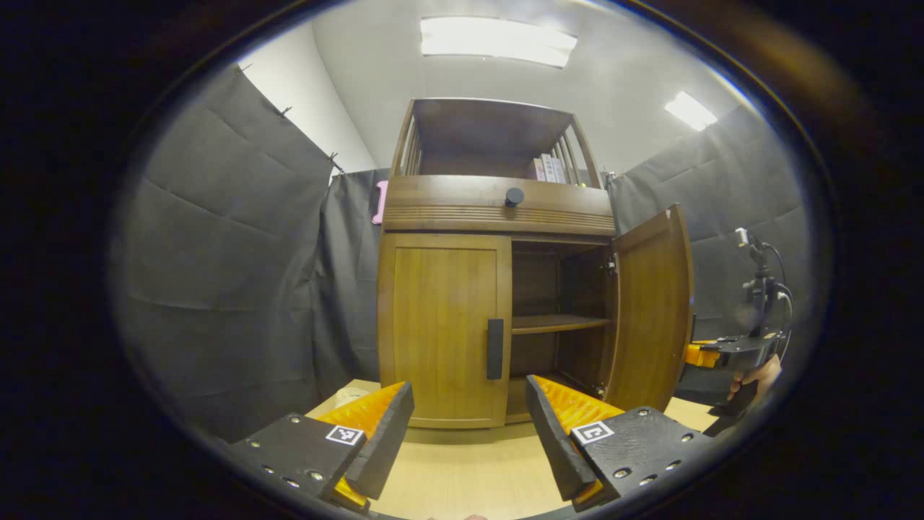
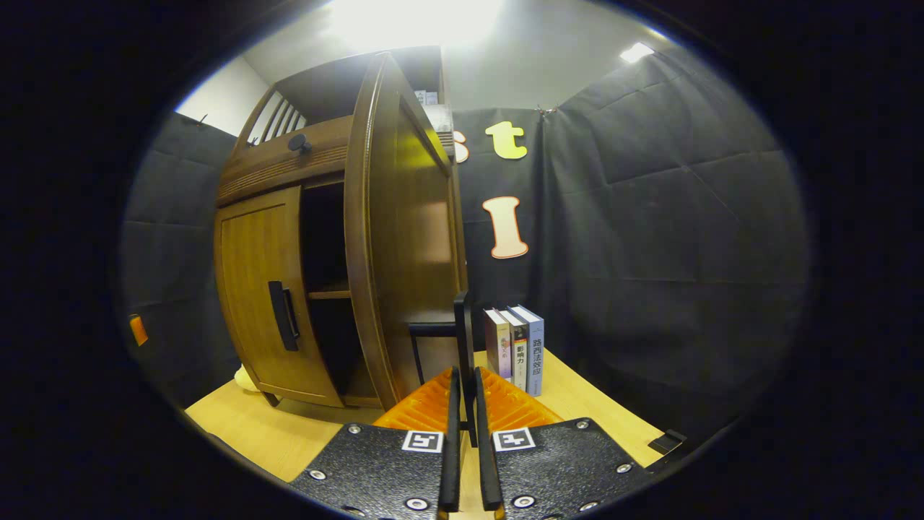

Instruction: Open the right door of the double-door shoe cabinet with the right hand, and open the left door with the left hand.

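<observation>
The shoe cabinet [image 1: 498, 260] stands far on the table, right door [image 1: 650, 310] swung wide with the right gripper [image 2: 465, 404] clamped on its handle [image 2: 463, 339], left door [image 1: 442, 328] closed beyond the wide-open, empty left gripper [image 1: 469, 426]; an off-centre approach risks missing the left handle [image 1: 495, 349].

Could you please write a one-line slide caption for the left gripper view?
Open left tool faces the shut left door and its handle; the right door stands open.

3 books [image 2: 515, 350] upright on wood table [image 2: 592, 412]; ceiling lights [image 1: 498, 40] on.
</observation>
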Demonstrator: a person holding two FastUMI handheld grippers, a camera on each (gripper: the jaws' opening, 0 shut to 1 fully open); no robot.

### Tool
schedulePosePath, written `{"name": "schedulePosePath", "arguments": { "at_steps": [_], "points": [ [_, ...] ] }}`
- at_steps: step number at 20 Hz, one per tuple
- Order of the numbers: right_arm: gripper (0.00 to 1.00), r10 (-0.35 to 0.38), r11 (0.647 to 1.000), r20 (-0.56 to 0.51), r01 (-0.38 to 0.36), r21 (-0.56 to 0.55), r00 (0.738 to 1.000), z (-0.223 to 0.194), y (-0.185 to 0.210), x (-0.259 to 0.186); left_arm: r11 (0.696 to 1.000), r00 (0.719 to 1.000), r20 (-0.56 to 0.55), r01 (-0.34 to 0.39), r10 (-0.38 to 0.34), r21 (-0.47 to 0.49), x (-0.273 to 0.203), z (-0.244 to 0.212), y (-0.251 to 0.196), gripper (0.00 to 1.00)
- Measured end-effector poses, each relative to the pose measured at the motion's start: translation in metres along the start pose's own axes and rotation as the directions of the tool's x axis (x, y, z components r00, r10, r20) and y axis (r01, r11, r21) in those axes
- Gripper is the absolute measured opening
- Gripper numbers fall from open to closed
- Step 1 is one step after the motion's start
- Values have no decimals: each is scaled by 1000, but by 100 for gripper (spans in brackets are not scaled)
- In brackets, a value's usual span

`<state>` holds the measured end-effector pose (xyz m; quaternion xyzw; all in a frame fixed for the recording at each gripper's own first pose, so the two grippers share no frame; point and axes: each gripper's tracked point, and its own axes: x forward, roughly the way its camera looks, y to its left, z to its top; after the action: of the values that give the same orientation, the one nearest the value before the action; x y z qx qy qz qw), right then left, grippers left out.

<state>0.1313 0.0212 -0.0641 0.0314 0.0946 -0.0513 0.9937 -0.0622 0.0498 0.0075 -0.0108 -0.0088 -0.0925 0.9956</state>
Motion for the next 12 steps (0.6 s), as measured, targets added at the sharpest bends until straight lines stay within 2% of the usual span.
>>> {"name": "schedulePosePath", "arguments": {
  "at_steps": [7,8,11,12],
  "points": [
    [9,-90,996,15,90,0,996,8,-11,3,999,999,-8,41,-41,13,-1,-2,-5,94],
    [9,-107,994,19,107,-3,994,11,-12,3,999,999,-8,49,-49,17,1,-2,-6,89],
    [9,-154,988,36,154,1,987,19,-17,2,997,998,-3,71,-70,30,7,0,-8,88],
    [9,-145,989,39,144,10,989,22,-13,2,996,997,-4,77,-77,34,9,0,-9,88]
  ]
}}
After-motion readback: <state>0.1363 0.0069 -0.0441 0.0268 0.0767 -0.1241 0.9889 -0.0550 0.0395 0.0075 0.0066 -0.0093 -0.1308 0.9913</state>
